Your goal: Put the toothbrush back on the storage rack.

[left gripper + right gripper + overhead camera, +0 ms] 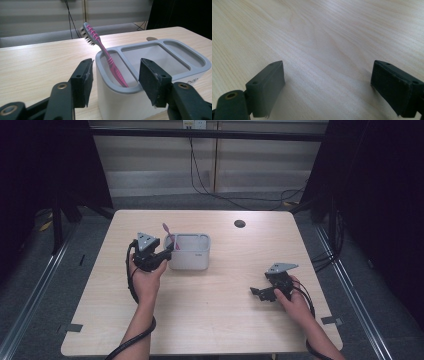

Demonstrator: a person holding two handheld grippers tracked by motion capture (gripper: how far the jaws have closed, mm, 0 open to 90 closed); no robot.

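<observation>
Beside the left end of the grey caddy (155, 62), your left gripper (115, 82) has its jaws apart, one pad either side of the toothbrush (110, 60) but pressing on nothing. The pink toothbrush stands tilted in the caddy's narrow end compartment, handle down against the rim, bristle head up and leaning out over the table (200, 320). As I read it, the step in hand is letting go and getting clear. Keep the jaws as wide as they are and draw your left hand straight back along the line they point, so that neither pad brushes the handle or nudges the caddy's wall; a sideways sweep could tip the brush out, since it leans lightly. Lift a little only once the pads are past the rim. Your right gripper (267, 291) rests near the table's right edge, well apart from the caddy, jaws wide open over bare wood; leave it there.
</observation>
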